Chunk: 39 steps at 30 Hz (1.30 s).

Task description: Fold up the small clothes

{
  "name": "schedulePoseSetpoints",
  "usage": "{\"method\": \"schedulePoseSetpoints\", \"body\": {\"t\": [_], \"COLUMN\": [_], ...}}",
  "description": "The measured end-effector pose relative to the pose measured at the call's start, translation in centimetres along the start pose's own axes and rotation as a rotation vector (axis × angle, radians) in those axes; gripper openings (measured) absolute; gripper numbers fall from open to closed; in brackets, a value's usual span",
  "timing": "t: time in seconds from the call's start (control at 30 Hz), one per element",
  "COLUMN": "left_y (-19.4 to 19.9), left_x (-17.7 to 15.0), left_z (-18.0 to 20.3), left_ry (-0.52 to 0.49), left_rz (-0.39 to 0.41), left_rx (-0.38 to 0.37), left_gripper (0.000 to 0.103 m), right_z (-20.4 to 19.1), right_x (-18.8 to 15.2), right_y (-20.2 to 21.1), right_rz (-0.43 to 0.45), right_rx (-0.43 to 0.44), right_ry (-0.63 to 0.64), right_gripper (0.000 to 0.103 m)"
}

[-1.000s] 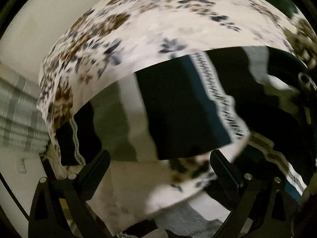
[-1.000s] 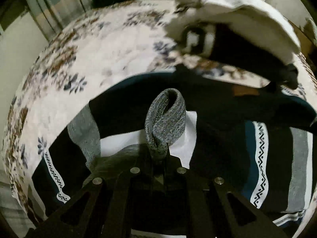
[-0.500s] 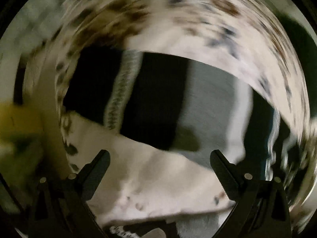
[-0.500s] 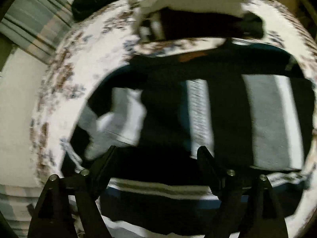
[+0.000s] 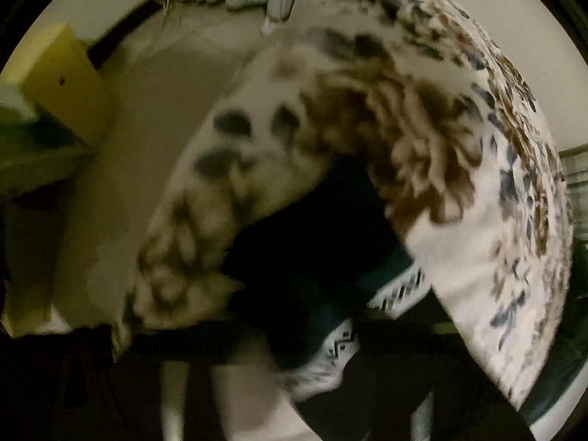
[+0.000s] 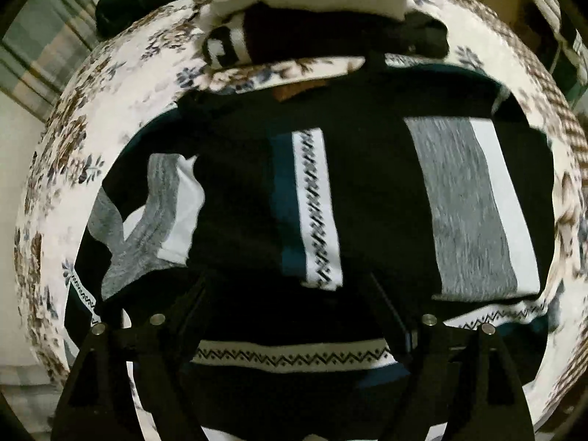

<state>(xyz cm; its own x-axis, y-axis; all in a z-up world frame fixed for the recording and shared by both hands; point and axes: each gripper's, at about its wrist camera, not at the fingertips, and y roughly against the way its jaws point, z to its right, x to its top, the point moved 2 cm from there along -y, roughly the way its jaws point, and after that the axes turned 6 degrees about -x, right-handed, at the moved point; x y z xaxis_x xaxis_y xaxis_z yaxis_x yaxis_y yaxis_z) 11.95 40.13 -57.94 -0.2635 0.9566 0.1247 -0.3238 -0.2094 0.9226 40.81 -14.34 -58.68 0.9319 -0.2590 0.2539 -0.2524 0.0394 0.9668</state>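
Floral bedcover (image 6: 110, 117) under striped sweater (image 6: 316, 202); right gripper (image 6: 294, 294) fingers wide, left unclear.

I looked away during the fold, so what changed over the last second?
The right gripper let go of the grey sleeve, which now lies flat on the striped sweater, and opened. The left wrist view swung away toward the tablecloth's edge, blurred. The folded stack behind stayed put.

A floral-print bedcover (image 6: 110, 110) in cream, brown and blue spreads across the dimly lit room. Plaid curtains (image 6: 40, 47) hang at far left; in the blurred left wrist view, a yellow box (image 5: 62, 77) stands beside a pale floor (image 5: 147, 117).
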Motion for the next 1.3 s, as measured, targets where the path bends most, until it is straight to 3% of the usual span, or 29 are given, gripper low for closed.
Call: {"method": "schedulePoseSetpoints", "body": {"t": [0.1, 0.27, 0.4, 0.5, 0.67, 0.77, 0.93, 1.03, 1.13, 1.27, 1.3], "left_y": [1.0, 6.5, 13.1, 17.2, 22.0, 22.6, 21.5, 19.1, 16.7, 15.7, 16.0], "left_x": [0.9, 0.7, -1.8, -6.1, -19.3, -30.9, -48.8, -58.1, -63.6, -67.8, -68.0], "left_z": [1.9, 7.5, 13.9, 19.5, 27.5, 29.8, 28.0, 24.1, 20.2, 16.8, 16.2], "left_ry": [-0.085, -0.364, -0.594, -0.761, -1.077, -1.269, -1.566, -1.722, -1.83, -1.927, -1.946], "left_rz": [0.034, 0.165, 0.258, 0.282, 0.246, 0.12, -0.079, -0.205, -0.31, -0.411, -0.424], "left_rx": [-0.034, -0.09, -0.224, -0.349, -0.553, -0.652, -0.714, -0.682, -0.631, -0.578, -0.581], "left_gripper": [0.006, 0.006, 0.005, 0.005, 0.005, 0.005, 0.005, 0.005, 0.005, 0.01, 0.022], "right_z": [-0.1, 1.2, 4.3, 6.8, 12.4, 15.8, 22.9, 27.6, 31.4, 35.0, 35.4], "right_x": [0.5, 0.6, 0.6, 0.6, 1.0, 1.2, 0.9, 0.0, -1.0, -1.9, -2.2], "right_y": [0.9, 2.1, 2.7, 2.8, 3.6, 4.1, 4.4, 4.5, 4.4, 4.2, 4.2], "right_rz": [0.019, 0.029, 0.029, 0.022, 0.036, 0.045, 0.063, 0.063, 0.053, 0.036, 0.033], "right_rx": [0.007, 0.014, 0.045, 0.062, 0.075, 0.065, 0.026, -0.01, -0.043, -0.059, -0.049], "right_ry": [0.021, 0.02, -0.029, -0.078, -0.18, -0.239, -0.347, -0.411, -0.451, -0.479, -0.486], "right_gripper": [0.083, 0.083, 0.083, 0.083, 0.083, 0.083, 0.083, 0.083, 0.083, 0.083, 0.083]}}
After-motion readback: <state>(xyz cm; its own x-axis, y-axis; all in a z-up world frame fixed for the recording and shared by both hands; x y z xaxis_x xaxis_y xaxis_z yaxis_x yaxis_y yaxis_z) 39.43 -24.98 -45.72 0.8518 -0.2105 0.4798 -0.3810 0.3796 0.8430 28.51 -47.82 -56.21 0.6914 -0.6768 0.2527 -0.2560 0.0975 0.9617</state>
